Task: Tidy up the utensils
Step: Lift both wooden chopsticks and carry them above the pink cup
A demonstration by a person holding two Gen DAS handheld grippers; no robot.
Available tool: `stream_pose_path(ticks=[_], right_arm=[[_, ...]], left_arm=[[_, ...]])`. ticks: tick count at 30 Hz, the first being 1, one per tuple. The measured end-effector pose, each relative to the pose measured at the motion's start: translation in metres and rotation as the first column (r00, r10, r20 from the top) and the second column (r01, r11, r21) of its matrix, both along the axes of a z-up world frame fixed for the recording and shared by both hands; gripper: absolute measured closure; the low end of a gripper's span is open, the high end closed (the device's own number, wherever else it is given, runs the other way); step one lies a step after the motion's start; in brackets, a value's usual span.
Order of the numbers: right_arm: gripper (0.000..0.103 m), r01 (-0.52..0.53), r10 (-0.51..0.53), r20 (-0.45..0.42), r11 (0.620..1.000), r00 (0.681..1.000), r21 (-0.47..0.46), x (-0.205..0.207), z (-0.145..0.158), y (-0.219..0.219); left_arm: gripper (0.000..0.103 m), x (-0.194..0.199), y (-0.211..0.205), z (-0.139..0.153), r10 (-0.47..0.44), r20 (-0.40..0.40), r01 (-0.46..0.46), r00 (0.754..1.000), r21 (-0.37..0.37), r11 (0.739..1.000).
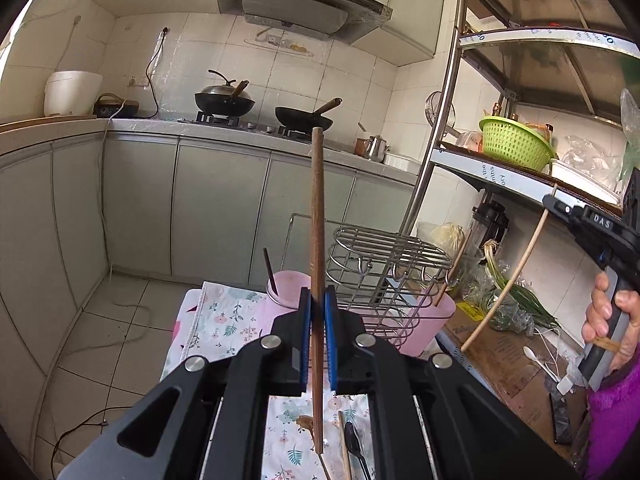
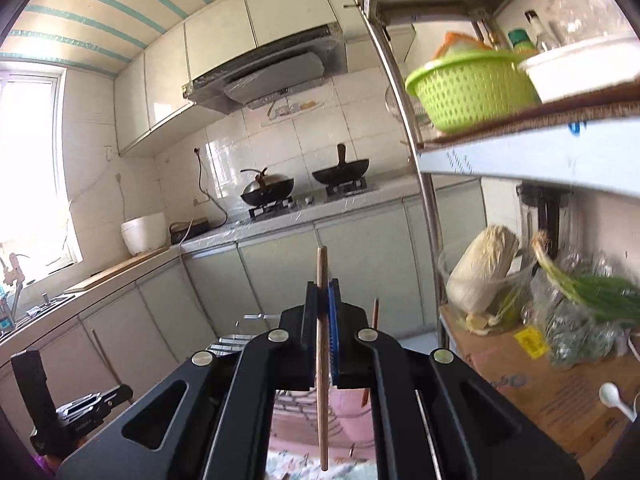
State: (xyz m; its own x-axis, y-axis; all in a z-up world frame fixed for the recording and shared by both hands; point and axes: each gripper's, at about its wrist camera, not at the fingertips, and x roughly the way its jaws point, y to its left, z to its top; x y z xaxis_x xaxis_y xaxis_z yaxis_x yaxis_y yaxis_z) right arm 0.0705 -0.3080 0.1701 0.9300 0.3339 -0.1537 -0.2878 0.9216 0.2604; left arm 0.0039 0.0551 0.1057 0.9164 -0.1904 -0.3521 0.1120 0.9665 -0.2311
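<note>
The left gripper (image 1: 317, 320) has its fingers clamped on a dark chopstick (image 1: 317, 240), the right gripper (image 2: 325, 320) on a pale chopstick (image 2: 322, 360), both raised above the worktop. Next, each probably must be lowered into the pink holder (image 1: 286, 290).

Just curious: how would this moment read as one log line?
left gripper: shut on dark chopstick | right gripper: shut on pale chopstick | pink holder: ahead
</note>
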Motion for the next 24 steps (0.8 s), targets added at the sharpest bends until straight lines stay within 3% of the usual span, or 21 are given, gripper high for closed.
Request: stream_pose_path(ticks=[4, 8, 16, 24], right_arm=[[0.098, 0.039, -0.039, 0.058, 0.999, 0.998, -0.007, 0.017, 0.026, -0.003], [0.098, 0.061, -0.059, 0.079, 0.998, 0.995, -0.027, 0.036, 0.034, 0.005], [0.098, 0.072, -0.073, -0.006, 0.993, 0.997, -0.091, 0.071, -0.005, 0.024], [0.098, 0.042, -0.051, -0.086, 0.994, 0.995, -0.104, 0.076, -0.041, 0.028]], left_arm=[[0.097, 0.008, -0.001, 0.000, -0.003, -0.008, 0.003, 1.000, 0.000, 1.000], [0.097, 0.013, 0.001, 0.004, 0.008, 0.003, -0.008, 1.000, 0.003, 1.000], [0.097, 0.031, 0.006, 0.037, 0.040, 0.095, -0.041, 0.995, 0.018, 0.999], [0.097, 0.070, 0.006, 0.062, 0.127, 0.197, -0.130, 0.972, 0.004, 0.991]])
